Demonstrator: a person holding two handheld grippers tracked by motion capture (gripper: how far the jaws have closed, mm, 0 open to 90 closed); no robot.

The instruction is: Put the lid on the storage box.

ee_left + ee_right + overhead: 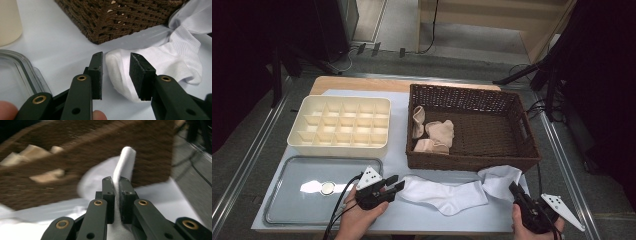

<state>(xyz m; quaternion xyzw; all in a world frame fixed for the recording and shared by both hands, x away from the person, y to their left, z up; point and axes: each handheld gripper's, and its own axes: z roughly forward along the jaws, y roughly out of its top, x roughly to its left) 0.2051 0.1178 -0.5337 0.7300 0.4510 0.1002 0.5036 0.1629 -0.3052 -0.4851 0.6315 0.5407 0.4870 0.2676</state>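
At the near edge of the table, a white sock (447, 195) is laid flat across the pale mat, toe toward the left, cuff toward the right. The right gripper (116, 195) is clamped tight on the cuff end, a fold of ribbed fabric being pinched between its jaws and lifted slightly; this hold is judged to anchor the sock so it can be stretched or folded. The left gripper (116, 75) is held with its jaws moderately apart, straddling the toe end without yet closing on it, evidently lined up for a second grasp. Left of the sock, a clear tray (282, 210) is placed. Beyond the sock, a brown wicker basket (512, 107) is set, with beige socks (434, 135) lying in its left part. Farther left, a cream divided organizer (307, 142) is positioned, its compartments vacant, presumably to receive folded socks.
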